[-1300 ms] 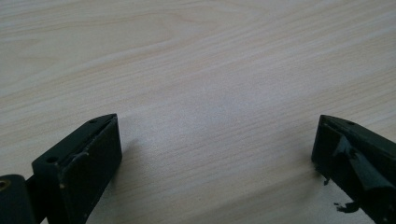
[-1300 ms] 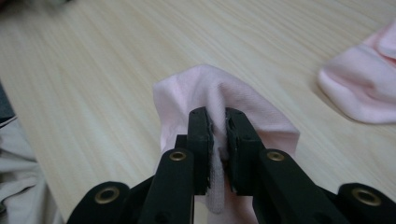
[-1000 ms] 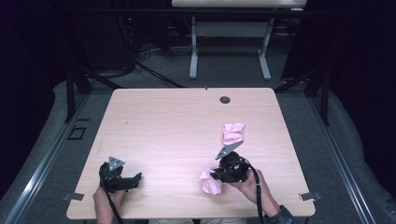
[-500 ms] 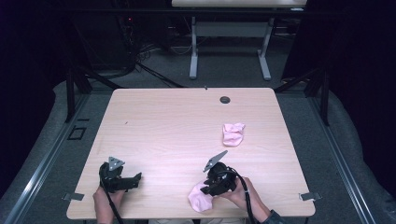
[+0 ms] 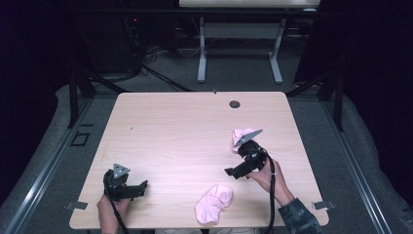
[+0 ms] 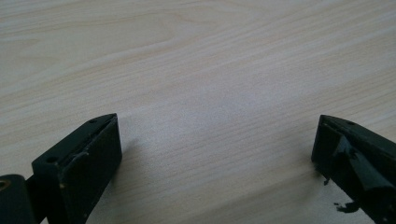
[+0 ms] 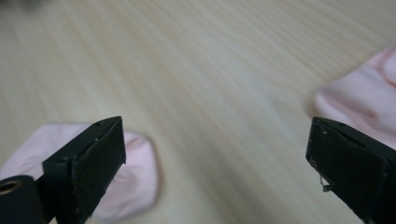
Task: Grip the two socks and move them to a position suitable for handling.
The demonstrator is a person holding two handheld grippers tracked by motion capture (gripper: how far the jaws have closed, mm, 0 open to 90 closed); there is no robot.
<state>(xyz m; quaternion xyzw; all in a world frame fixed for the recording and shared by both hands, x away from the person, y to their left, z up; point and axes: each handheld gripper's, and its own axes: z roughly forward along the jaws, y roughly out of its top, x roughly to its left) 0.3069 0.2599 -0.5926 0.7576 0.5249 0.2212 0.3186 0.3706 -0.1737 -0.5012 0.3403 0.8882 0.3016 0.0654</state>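
Observation:
One pink sock [image 5: 214,204] lies crumpled near the table's front edge, free of any grip; in the right gripper view this sock [image 7: 140,170] shows beside the left jaw. A second pink sock [image 5: 237,136] lies farther back on the right, partly behind the right gripper's grey plate, and appears as the other sock [image 7: 364,100] at the right edge. My right gripper [image 5: 233,172] [image 7: 217,140] hovers between the two socks; its jaws have just been opening and stand wide apart, nothing between them. My left gripper [image 5: 142,186] [image 6: 215,135] rests open over bare wood at the front left.
The light wooden table [image 5: 170,126] has a small black grommet [image 5: 235,104] near its back edge. Metal brackets sit at the front corners [image 5: 77,205]. Beyond the table stands another desk's white legs [image 5: 201,53] on grey floor.
The right gripper carried the sock toward the front edge, opened and let it go, then moved back and right. The left gripper stayed put.

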